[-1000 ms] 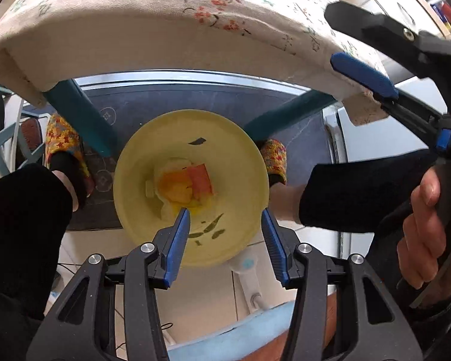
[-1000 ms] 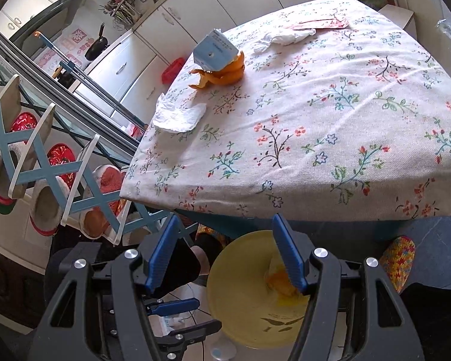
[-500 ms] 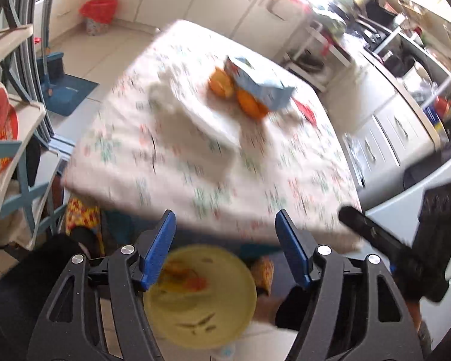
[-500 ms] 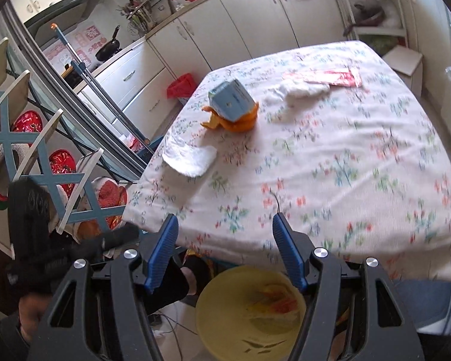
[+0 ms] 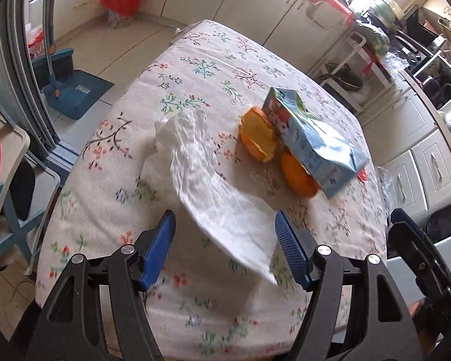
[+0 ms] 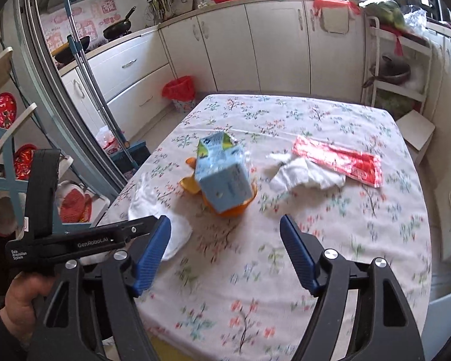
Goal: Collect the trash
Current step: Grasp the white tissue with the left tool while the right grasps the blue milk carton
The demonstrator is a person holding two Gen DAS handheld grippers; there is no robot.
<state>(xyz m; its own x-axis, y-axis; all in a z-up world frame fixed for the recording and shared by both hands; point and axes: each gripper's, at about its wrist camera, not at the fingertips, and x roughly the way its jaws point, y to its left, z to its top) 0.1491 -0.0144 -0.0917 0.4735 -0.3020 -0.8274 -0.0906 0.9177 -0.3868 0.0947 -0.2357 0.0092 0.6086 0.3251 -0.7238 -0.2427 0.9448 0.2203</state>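
Note:
On the floral tablecloth (image 5: 195, 69) lie a flat white napkin (image 5: 213, 186), orange peels (image 5: 257, 134) and a crushed blue carton (image 5: 312, 138) resting on the peels. My left gripper (image 5: 225, 240) hovers open over the napkin's near end, its pads clear of it. My right gripper (image 6: 225, 240) is above the table's near edge, jaws opening with nothing between them. It faces the carton (image 6: 222, 174) and peels (image 6: 234, 209). Farther right lie a crumpled tissue (image 6: 306, 174) and a red wrapper (image 6: 336, 161).
A hand holds the left gripper's black body (image 6: 75, 240) at the left of the right wrist view. A blue chair (image 5: 6, 198) stands left of the table. A red-lined bin (image 6: 179, 90) sits by the white cabinets (image 6: 279, 45), and a dustpan with broom (image 5: 72, 90) is on the floor.
Both grippers have risen from the yellow bin under the table to above the tabletop. The bin has dropped out of view, and both pairs of jaws stand wider.

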